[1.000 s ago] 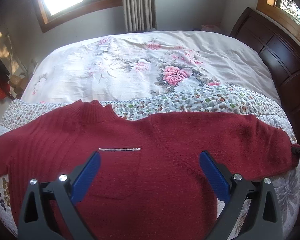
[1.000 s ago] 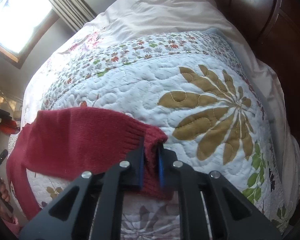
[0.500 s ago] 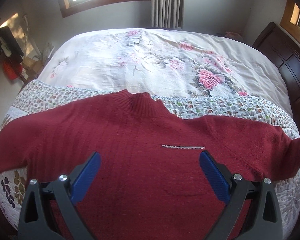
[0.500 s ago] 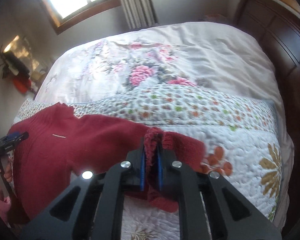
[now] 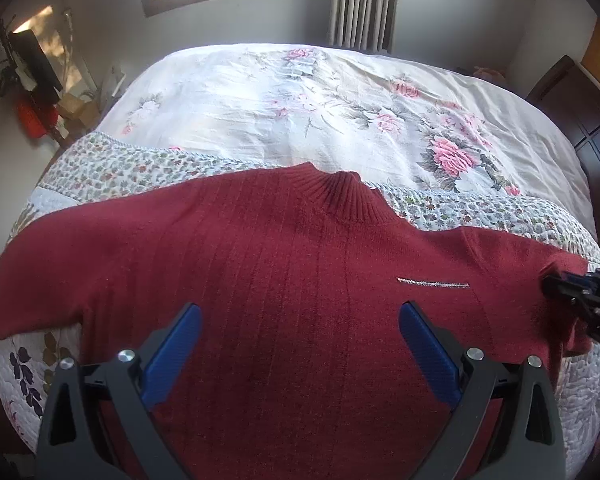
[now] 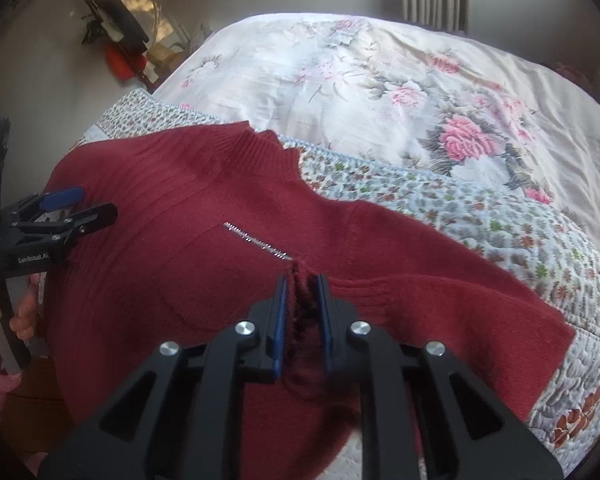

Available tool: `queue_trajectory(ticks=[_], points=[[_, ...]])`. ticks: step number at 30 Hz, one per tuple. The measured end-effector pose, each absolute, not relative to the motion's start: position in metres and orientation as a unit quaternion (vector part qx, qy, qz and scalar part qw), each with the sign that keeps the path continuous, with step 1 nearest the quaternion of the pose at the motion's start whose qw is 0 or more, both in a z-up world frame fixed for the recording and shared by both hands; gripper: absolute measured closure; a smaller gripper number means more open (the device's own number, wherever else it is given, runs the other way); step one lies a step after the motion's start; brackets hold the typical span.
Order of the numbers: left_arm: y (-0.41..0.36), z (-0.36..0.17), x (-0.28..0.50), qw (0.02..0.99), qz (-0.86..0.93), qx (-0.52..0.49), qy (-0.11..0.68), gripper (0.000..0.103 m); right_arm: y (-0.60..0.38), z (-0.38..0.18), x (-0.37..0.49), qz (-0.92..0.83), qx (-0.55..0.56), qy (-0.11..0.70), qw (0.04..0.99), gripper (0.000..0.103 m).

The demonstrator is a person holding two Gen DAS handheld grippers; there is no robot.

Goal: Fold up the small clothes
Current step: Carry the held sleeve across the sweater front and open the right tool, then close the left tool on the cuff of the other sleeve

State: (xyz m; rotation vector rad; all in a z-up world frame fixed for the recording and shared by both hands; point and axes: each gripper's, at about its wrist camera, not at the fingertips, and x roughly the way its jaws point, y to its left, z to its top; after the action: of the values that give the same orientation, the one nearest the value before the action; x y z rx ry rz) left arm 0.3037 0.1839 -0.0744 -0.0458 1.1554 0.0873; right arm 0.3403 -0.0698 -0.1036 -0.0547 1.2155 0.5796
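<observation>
So my right gripper is pinched tight on the cuff of the red sweater, the knit bunched up between its two blue pads. It reaches forward and slightly down over the garment, carrying the right sleeve folded inward across the chest, so the cuff sits just beside the short silver trim line. In the left wrist view that same gripper pokes in from the far right edge, touching the sweater's right side.

My left gripper hovers low over the sweater's middle with its blue fingers spread wide — nothing between them, only red knit below. From the right wrist view I see it at the left edge, pointing right over the left shoulder area, with my hand wrapped round its black handle.

Counting things: one sweater, lying chest-up across the near end of the bed, its ribbed collar pointing away from me; two sleeves, the left one stretched flat out to the left, the right one doubled over; one silver trim line; two grippers. Under the sweater lies a white quilt with a small-flower border, and beyond it a pale bedspread printed with pink roses — both reach the far side by the curtain.
</observation>
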Motion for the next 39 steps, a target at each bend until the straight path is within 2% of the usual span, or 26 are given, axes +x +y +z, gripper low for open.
queue_trajectory(ticks=[2, 3, 7, 13, 18, 20, 24, 25, 27, 28, 29, 30, 31, 32, 39], points=[[0.179, -0.076, 0.304, 0.835, 0.033, -0.020, 0.548, 0.004, -0.074, -0.109, 0.338, 0.278, 0.003, 0.574, 0.770, 0.073], [0.176, -0.076, 0.304, 0.835, 0.029, -0.019, 0.549, 0.004, -0.081, -0.107, 0.335, 0.287, 0.029, 0.572, 0.768, 0.063], [0.154, -0.075, 0.306, 0.831, -0.003, -0.025, 0.555, 0.004, -0.116, -0.081, 0.323, 0.299, 0.099, 0.543, 0.778, 0.063], [0.085, -0.083, 0.310, 0.793, -0.112, -0.077, 0.594, 0.004, -0.199, -0.079, 0.312, 0.170, 0.087, 0.547, 0.815, 0.062], [0.036, -0.110, 0.324, 0.752, -0.154, -0.097, 0.633, 0.013, -0.259, -0.097, 0.285, 0.122, 0.142, 0.551, 0.813, 0.062], [0.023, -0.124, 0.330, 0.732, -0.162, -0.111, 0.652, 0.021, -0.270, -0.100, 0.273, 0.113, 0.146, 0.549, 0.815, 0.062], [0.002, -0.132, 0.339, 0.729, -0.164, -0.103, 0.657, 0.021, -0.287, -0.102, 0.256, 0.098, 0.150, 0.544, 0.820, 0.062], [0.000, -0.132, 0.342, 0.727, -0.164, -0.108, 0.658, 0.024, -0.291, -0.102, 0.253, 0.096, 0.152, 0.543, 0.820, 0.062], [-0.004, -0.132, 0.345, 0.723, -0.164, -0.111, 0.662, 0.037, -0.298, -0.103, 0.248, 0.091, 0.158, 0.541, 0.821, 0.062], [-0.006, -0.131, 0.346, 0.726, -0.157, -0.104, 0.662, 0.046, -0.301, -0.103, 0.246, 0.090, 0.162, 0.540, 0.821, 0.062], [-0.005, -0.131, 0.346, 0.728, -0.155, -0.100, 0.661, 0.058, -0.303, -0.104, 0.246, 0.088, 0.166, 0.539, 0.821, 0.062], [-0.005, -0.129, 0.347, 0.729, -0.157, -0.104, 0.659, 0.065, -0.305, -0.104, 0.246, 0.087, 0.170, 0.539, 0.820, 0.062], [-0.003, -0.128, 0.347, 0.727, -0.164, -0.119, 0.656, 0.077, -0.306, -0.105, 0.247, 0.086, 0.174, 0.539, 0.820, 0.062], [-0.001, -0.126, 0.346, 0.727, -0.170, -0.132, 0.652, 0.082, -0.307, -0.105, 0.248, 0.088, 0.177, 0.538, 0.820, 0.062], [0.030, -0.057, 0.334, 0.796, -0.183, -0.138, 0.560, 0.084, -0.299, -0.105, 0.257, 0.094, 0.192, 0.535, 0.818, 0.062]])
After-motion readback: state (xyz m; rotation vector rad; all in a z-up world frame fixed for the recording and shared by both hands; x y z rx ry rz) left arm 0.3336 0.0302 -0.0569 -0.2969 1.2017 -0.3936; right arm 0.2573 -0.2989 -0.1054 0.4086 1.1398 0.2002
